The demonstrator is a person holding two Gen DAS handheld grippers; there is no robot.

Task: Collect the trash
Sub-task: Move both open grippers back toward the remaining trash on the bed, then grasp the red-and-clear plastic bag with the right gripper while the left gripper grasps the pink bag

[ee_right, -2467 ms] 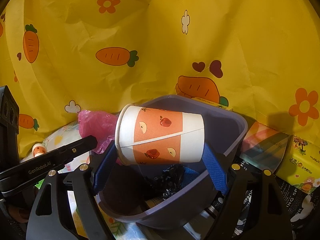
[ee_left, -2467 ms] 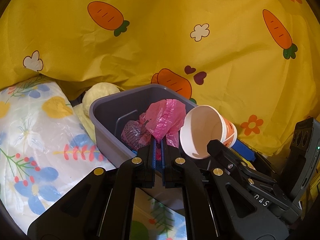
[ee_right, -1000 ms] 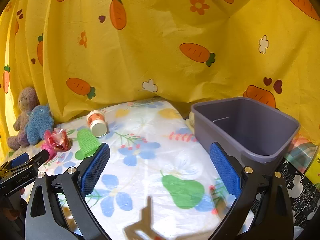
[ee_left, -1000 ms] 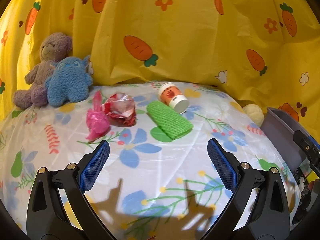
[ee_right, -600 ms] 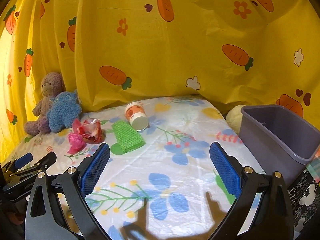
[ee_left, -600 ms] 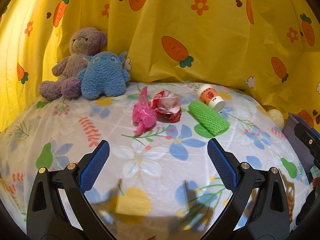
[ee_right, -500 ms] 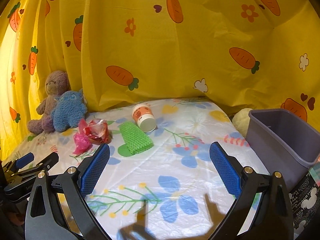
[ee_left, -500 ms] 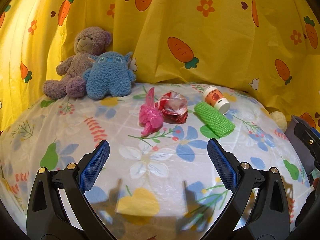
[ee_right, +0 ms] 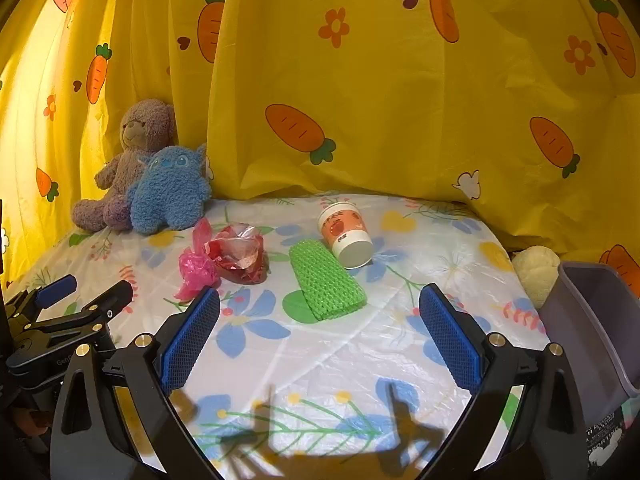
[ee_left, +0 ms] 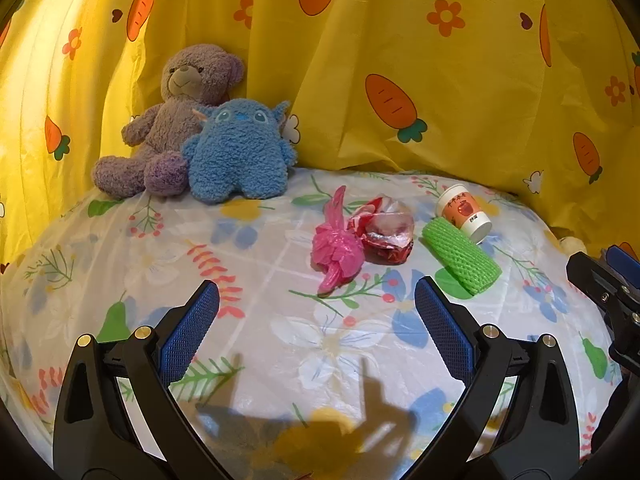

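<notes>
Your trash lies in a loose row across the floral table cover [ee_left: 280, 344]: a crumpled pink bag [ee_left: 337, 246] touching a red-and-clear wrapper [ee_left: 387, 232]; just beside that, a green foam net sleeve [ee_left: 460, 256] lying flat; against its far end, a paper cup [ee_left: 464, 213] tipped on its side, printed with an apple; your grey bin [ee_right: 592, 320] sits at the table's right edge, well apart from the row, with a pale yellow plush [ee_right: 536, 270] just behind it; your left gripper [ee_left: 316, 332] hangs above the cover, jaws spread wide and holding nothing; your right gripper [ee_right: 320, 336] likewise gapes empty; a purple bear [ee_left: 172, 120] and blue plush [ee_left: 238, 152] sit against the carrot-print curtain [ee_left: 400, 60].
</notes>
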